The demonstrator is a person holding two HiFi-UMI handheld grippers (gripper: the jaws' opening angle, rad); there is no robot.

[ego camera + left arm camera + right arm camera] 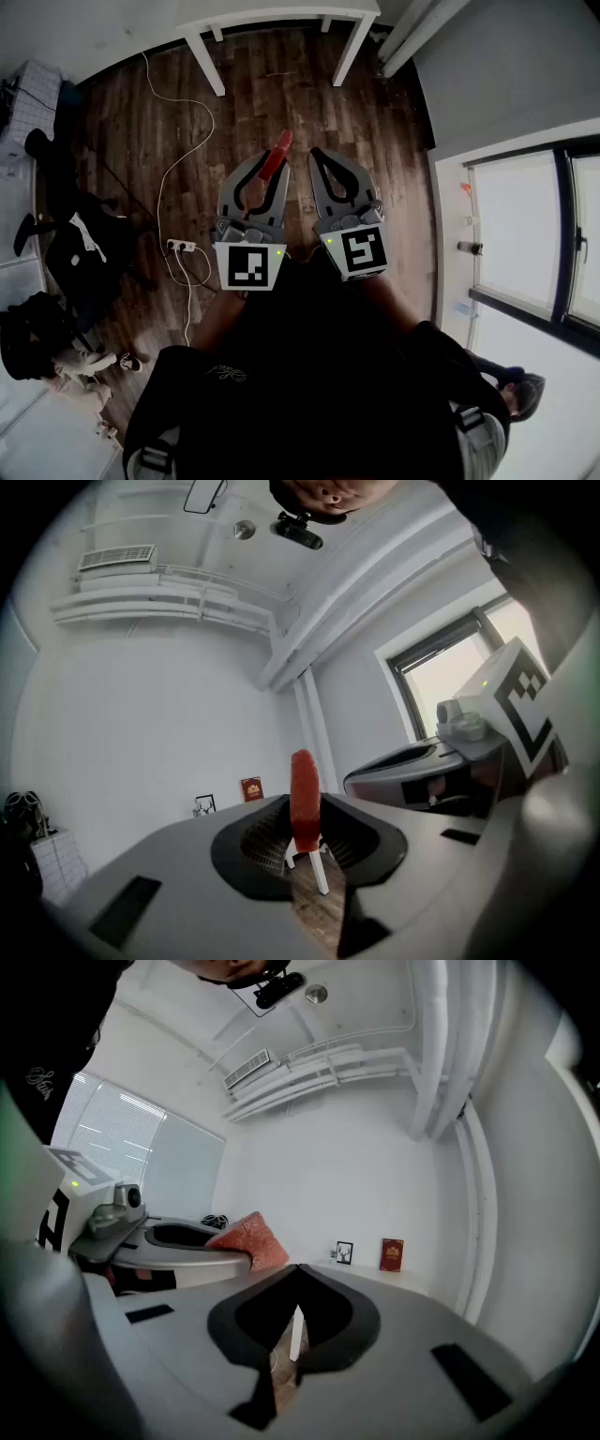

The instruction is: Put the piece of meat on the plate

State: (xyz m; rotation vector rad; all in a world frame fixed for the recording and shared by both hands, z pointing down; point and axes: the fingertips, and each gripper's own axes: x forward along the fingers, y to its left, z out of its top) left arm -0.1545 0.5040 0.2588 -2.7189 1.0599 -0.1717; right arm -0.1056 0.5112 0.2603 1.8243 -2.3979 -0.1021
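Observation:
The piece of meat is a thin red slab that stands up out of my left gripper, which is shut on its lower end. In the left gripper view the meat sits edge-on between the dark pads of that gripper. My right gripper is held beside it, level and a little apart, and is shut with nothing in it. Its tips meet in the right gripper view, where the meat shows at the left. No plate is in any view.
A white table stands ahead on the wooden floor; one of its legs shows through the jaws. A power strip with a white cable lies at the left, near dark bags. A window is at the right.

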